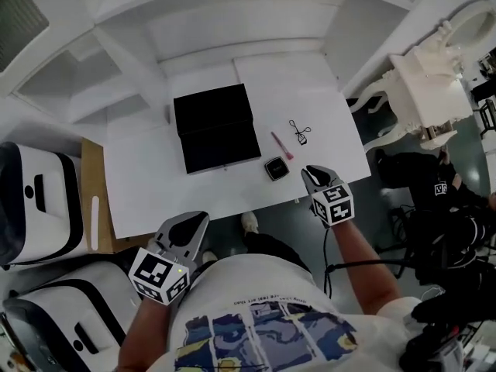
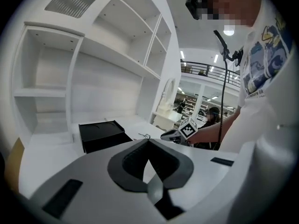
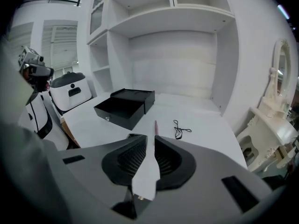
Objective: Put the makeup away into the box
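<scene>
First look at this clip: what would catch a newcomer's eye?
The black box sits mid-table, stark against the white table. Right of it lie a pink stick, an eyelash curler and a small black compact. The left tongs and right tongs hover empty by the table's near edge.

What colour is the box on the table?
Black box; clearest in the head view.

My left gripper (image 1: pixel 190 222) and right gripper (image 1: pixel 313 173) have pale grey shells, black ribbed pads (image 3: pixel 132 158) and black-and-white marker cubes (image 1: pixel 159 273). My white T-shirt (image 1: pixel 256 281) carries a blue-and-yellow print.
</scene>
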Tool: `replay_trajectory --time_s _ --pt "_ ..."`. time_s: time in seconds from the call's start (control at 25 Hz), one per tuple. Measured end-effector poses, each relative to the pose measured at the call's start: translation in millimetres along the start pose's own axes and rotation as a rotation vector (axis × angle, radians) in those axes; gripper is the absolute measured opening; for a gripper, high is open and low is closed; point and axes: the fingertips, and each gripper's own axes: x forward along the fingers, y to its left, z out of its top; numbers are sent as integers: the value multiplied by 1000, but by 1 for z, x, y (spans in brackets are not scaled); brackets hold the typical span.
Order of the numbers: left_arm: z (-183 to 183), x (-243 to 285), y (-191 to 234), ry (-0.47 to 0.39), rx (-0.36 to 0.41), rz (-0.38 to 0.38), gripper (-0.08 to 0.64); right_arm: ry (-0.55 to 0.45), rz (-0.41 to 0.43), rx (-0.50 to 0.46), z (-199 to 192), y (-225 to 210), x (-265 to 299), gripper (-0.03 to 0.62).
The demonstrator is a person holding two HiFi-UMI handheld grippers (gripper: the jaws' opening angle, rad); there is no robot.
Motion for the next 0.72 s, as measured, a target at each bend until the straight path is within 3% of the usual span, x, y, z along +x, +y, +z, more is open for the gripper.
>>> replay_trajectory --time_s 0.32,0.72 --pt "7 23 2 40 -22 83 14 53 -28 8 -8 -70 62 82" --pt "14 31 15 62 -7 100 14 99 -31 -2 -10 -93 107 98"
